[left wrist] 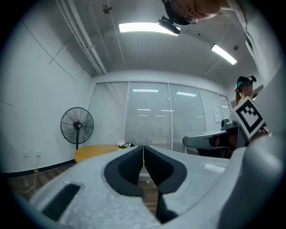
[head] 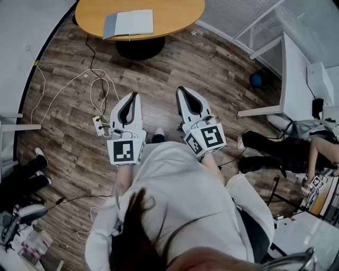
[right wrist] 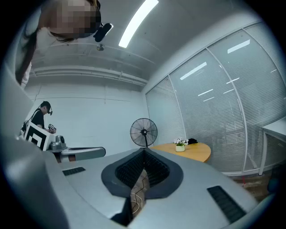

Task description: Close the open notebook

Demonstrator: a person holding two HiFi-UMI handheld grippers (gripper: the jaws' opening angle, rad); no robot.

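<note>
Round table (head: pixel 180 13) bears notebook (head: pixel 130 23), well beyond both hand-held grippers (head: pixel 133 96) (head: pixel 183 90).

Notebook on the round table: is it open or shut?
Open: the notebook lies on the table with two leaves spread either side of a fold.

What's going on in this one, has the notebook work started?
A person stands on the wood floor and holds the left gripper and the right gripper out level, side by side. Both have their jaws together with nothing between them. The notebook lies on the round table ahead, well away from both grippers; neither touches it.
</note>
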